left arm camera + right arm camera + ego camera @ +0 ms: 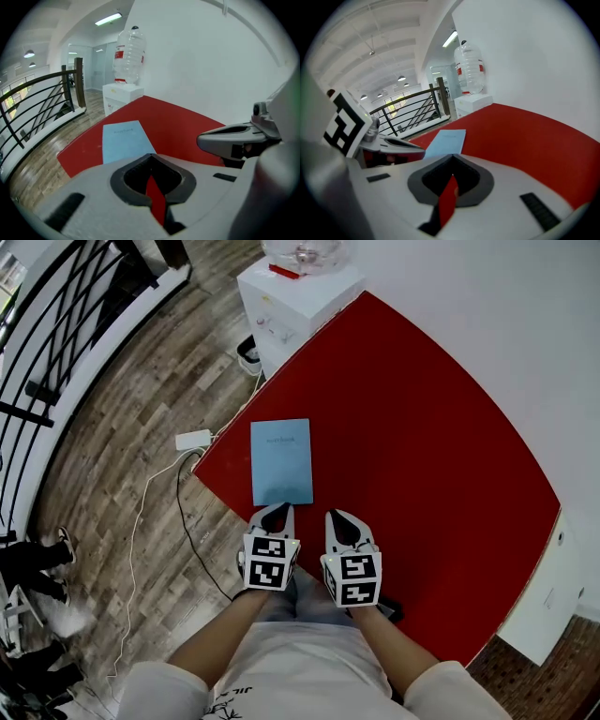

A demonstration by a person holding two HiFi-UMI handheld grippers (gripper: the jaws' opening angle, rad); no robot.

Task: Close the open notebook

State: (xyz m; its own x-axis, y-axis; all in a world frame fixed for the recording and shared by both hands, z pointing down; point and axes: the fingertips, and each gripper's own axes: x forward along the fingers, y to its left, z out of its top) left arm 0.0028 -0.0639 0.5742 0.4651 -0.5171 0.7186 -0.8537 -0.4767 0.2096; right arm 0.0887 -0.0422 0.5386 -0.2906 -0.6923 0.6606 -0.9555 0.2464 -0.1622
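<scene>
**A:** Red tabletop (403,427) fills most of the head view, with wooden floor (122,427) at its left and a white water dispenser (291,296) beyond its far corner. Where is the notebook?

**B:** The notebook (281,460) lies flat on the table, close to the left edge. It looks closed to me. One light blue cover faces up with a small title on it, and no pages show.

**A:** Which way does it lie from the tongs?

**B:** It is straight ahead of the left gripper (274,514). Its long axis runs away from the person, nearly along the line in which that gripper points. In the head view its near short edge comes just in front of the left tips. I judge that the gripper is held above the table and does not touch it. The right gripper (342,524) is just beside the left one and a little to the right of the notebook, so the left is the nearer.

**A:** And the jaws?

**B:** Both pairs are pressed together with nothing between them.

**A:** So what remains to do?

**B:** I think very little, because the cover is already down. If it needs a press to lie flat, the left gripper would go forward and down. I cannot tell which long edge is the spine.
</scene>
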